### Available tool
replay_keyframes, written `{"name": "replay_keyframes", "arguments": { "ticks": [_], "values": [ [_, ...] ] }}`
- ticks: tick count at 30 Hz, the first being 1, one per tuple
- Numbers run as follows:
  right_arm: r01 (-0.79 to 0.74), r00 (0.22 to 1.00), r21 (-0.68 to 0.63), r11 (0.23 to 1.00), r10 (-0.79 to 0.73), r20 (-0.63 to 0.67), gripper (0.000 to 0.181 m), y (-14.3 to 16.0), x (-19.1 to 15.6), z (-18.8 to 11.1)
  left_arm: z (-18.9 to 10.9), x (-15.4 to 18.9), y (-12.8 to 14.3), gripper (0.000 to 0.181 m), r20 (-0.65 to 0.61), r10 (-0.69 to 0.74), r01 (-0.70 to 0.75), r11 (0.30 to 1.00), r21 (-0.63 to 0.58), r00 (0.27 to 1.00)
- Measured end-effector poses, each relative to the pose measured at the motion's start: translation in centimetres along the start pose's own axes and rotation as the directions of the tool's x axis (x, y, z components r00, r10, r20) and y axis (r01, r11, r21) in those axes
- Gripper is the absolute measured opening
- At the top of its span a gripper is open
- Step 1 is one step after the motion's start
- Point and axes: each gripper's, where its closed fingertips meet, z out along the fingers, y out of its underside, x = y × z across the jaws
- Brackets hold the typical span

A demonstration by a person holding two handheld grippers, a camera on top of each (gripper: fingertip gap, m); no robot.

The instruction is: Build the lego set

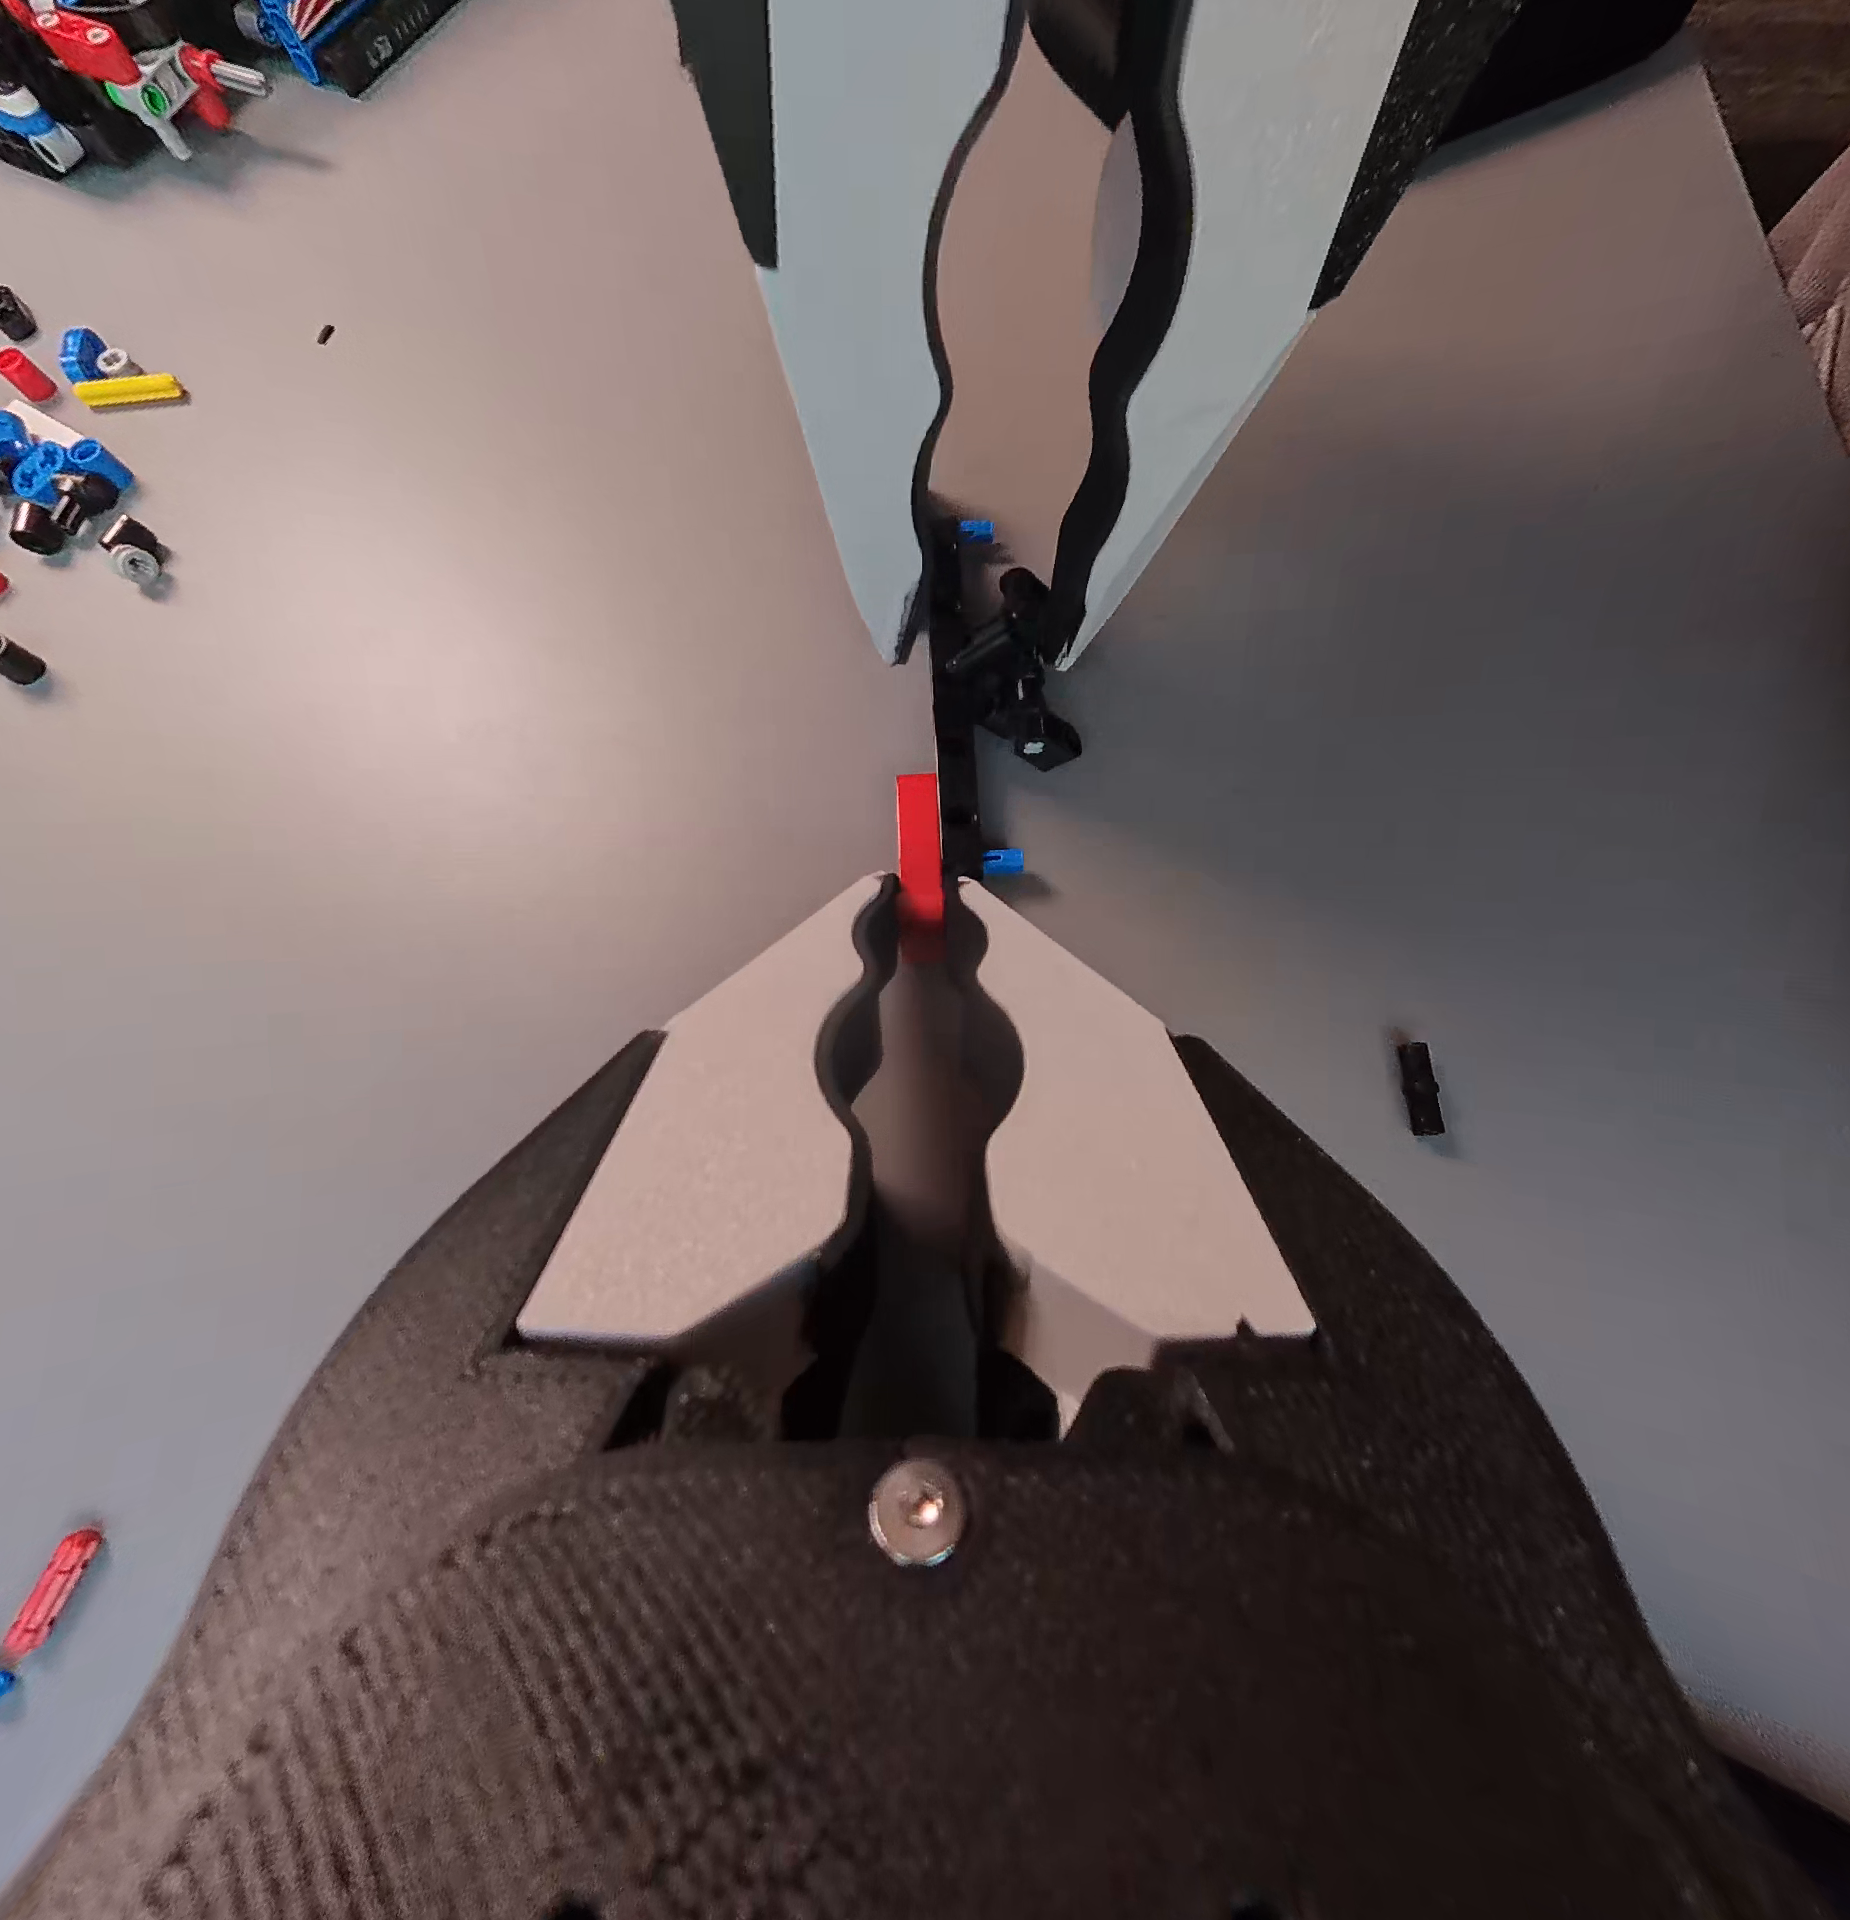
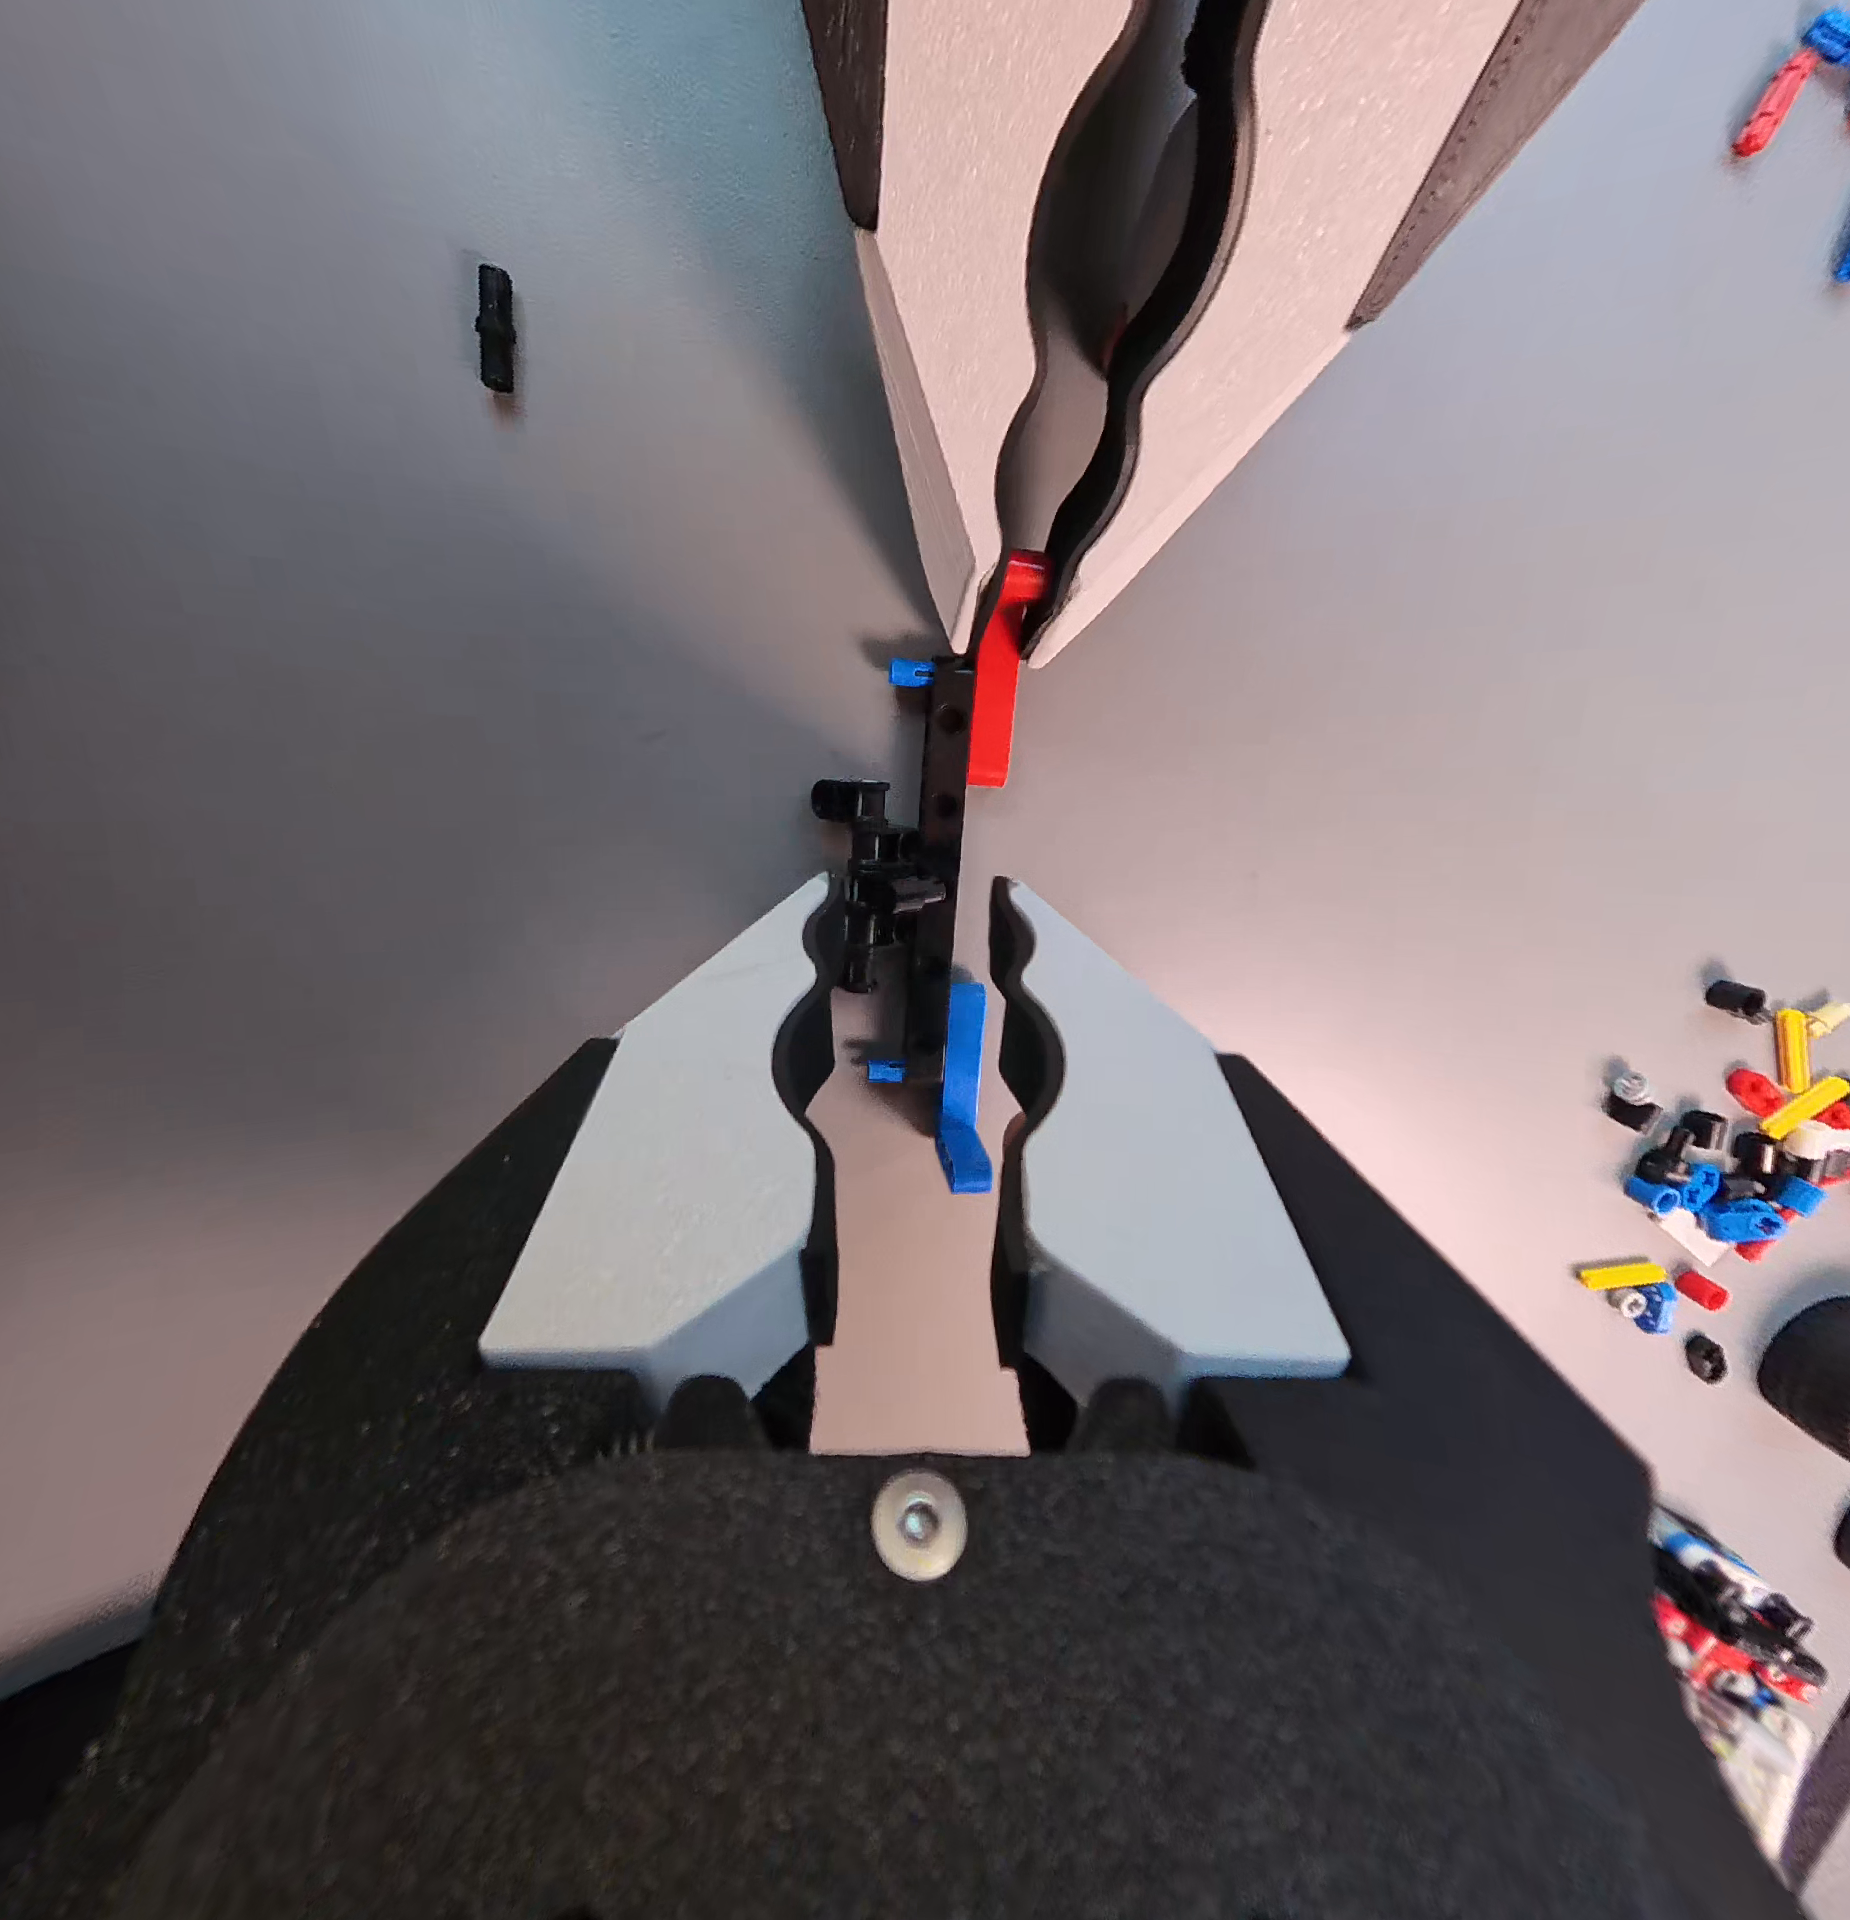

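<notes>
A black beam assembly (image 1: 957, 790) with black connectors and blue pins (image 1: 1002, 860) hangs between my two grippers over the grey table (image 1: 485, 727). My left gripper (image 1: 921, 883) is shut on a red piece (image 1: 918, 842) that lies flat against one end of the beam. My right gripper (image 1: 988, 655) comes in from the far side and is shut around the beam's other end. In the right wrist view the beam (image 2: 945, 790) runs between my right gripper's (image 2: 916, 883) jaws, with a blue piece (image 2: 965, 1070) on its side. The left gripper (image 2: 1004, 644) holds the red piece (image 2: 994, 717) there.
A loose black pin (image 1: 1420, 1086) lies on the table near the grippers; it also shows in the right wrist view (image 2: 495, 327). A pile of small loose parts (image 2: 1752, 1164), a black tyre (image 2: 1825, 1371) and a partly built model (image 1: 100, 83) sit to one side. Across from one pair of fingers to the other is roughly 4 cm.
</notes>
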Motion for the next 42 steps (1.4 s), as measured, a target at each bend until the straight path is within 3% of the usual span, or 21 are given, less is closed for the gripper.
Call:
{"name": "replay_keyframes", "arguments": {
  "ticks": [7, 11, 15, 19, 22, 25, 29, 33, 42],
  "values": [
    [0.032, 0.983, 0.018, 0.999, -0.028, -0.183, 0.026, -0.2, -0.6, -0.2, 0.0, 0.0, 0.0, 0.007, 0.005, -0.002, 0.002, 1.000, -0.001, 1.000],
    [0.097, 0.951, -0.036, 0.995, -0.104, -0.291, 0.027, 0.3, -0.9, 0.1, 0.0, 0.0, 0.0, 0.007, 0.008, -0.001, 0.001, 1.000, -0.002, 1.000],
    [0.143, 0.918, -0.079, 0.987, -0.162, -0.362, 0.014, 0.5, 0.0, 0.4, 0.0, 0.1, 0.0, 0.007, 0.009, -0.001, 0.001, 1.000, -0.003, 1.000],
    [0.151, 0.942, -0.093, 0.984, -0.171, -0.289, 0.014, 0.6, -0.1, 0.4, 0.0, 0.2, 0.1, 0.007, 0.013, 0.005, -0.005, 1.000, -0.004, 1.000],
    [0.062, 0.992, -0.075, 0.995, -0.069, -0.102, 0.014, 0.9, -0.2, 0.3, 0.1, 0.3, 0.0, 0.007, 0.017, 0.019, -0.019, 1.000, -0.004, 1.000],
    [-0.006, 0.994, -0.098, 0.995, 0.016, 0.105, 0.013, 1.2, -0.1, 0.3, 0.1, 0.3, 0.0, 0.007, 0.019, 0.031, -0.031, 1.000, -0.004, 0.999],
    [0.052, 0.970, -0.183, 0.982, -0.006, 0.242, 0.013, 1.2, -0.1, 0.2, 0.0, 0.4, 0.0, 0.008, 0.017, 0.034, -0.034, 0.999, -0.004, 0.999],
    [0.093, 0.971, -0.187, 0.978, -0.047, 0.236, 0.014, 1.0, -0.2, 0.2, 0.0, 0.2, 0.1, 0.007, 0.016, 0.020, -0.020, 1.000, -0.003, 1.000],
    [0.074, 0.993, -0.081, 0.994, -0.066, 0.096, 0.017, 0.6, 0.0, 0.1, 0.0, 0.2, 0.1, 0.007, 0.014, 0.020, -0.019, 1.000, -0.004, 1.000]
  ]
}}
